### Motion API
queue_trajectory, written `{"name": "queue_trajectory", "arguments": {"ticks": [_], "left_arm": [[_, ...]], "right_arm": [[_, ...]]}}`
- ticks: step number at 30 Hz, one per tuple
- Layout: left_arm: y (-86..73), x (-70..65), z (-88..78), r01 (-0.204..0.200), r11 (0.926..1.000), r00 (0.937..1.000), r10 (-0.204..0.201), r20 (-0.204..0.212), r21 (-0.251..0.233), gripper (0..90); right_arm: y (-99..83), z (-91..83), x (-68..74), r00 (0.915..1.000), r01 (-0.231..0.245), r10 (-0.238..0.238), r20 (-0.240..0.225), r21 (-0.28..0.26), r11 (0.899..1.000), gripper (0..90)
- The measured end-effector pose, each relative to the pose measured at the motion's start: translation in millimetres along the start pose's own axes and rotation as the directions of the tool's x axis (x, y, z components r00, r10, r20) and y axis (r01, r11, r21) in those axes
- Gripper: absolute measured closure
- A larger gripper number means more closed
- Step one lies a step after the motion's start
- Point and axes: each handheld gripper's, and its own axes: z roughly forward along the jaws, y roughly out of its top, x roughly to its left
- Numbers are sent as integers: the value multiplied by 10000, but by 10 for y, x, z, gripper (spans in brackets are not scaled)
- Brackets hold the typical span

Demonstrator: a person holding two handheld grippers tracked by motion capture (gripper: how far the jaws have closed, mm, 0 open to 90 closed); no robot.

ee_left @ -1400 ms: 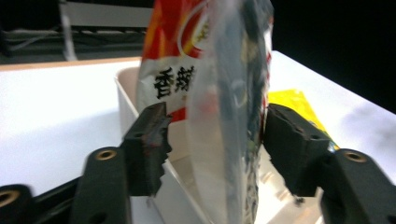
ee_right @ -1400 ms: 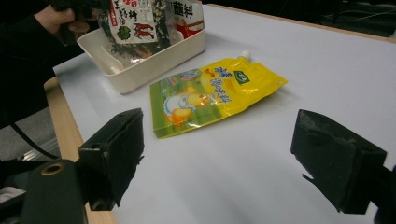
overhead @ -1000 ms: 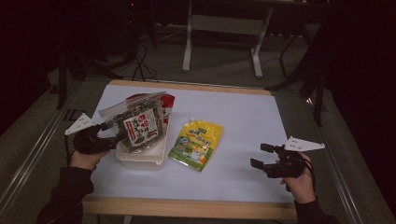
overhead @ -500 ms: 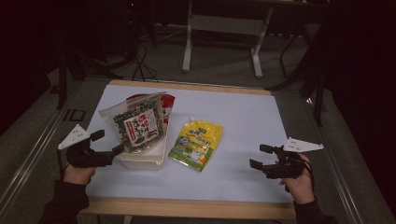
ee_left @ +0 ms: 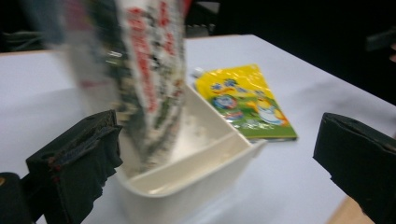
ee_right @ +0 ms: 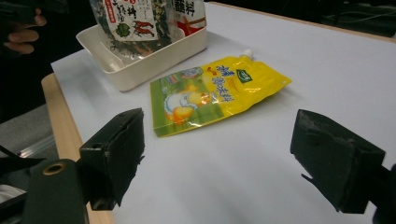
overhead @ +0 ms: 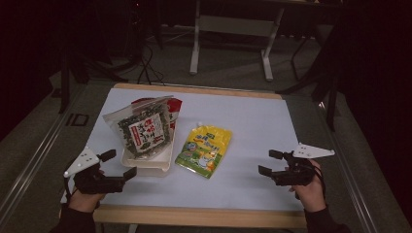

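High view: left gripper (overhead: 119,165) near table (overhead: 252,121) edge, jaws just been opening, nothing between, just beside bin (overhead: 148,162) w/ packet (overhead: 143,128). Right gripper (overhead: 270,162) released, empty. Pouch (overhead: 204,150) flat beside bin.

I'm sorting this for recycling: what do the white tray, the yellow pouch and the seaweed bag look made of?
White tray: probably rigid plastic, smooth and matte, with a moulded rim. Yellow pouch: glossy printed flexible film, with a spout and a sealed edge. Seaweed bag: thin, shiny, partly clear film; contents show through.
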Motion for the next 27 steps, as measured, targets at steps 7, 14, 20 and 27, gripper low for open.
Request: {"name": "queue_trajectory", "arguments": {"ticks": [7,14,20,27], "left_arm": [[27,-220,170,-439,9990,9969,430,654,129,19],[54,-440,413,-936,9952,9862,886,1399,296,20],[29,-541,580,-1225,9920,9685,1129,2221,300,19],[0,-618,715,-1592,9869,9554,1475,2558,255,20]], "right_arm": [[15,-3,-3,9988,280,-276,404,-89,9996,164],[49,64,-20,9969,439,-428,663,-162,9989,138],[87,164,-68,9982,52,-71,593,321,9995,110],[92,354,-145,9975,-367,327,630,635,9973,109]]}}
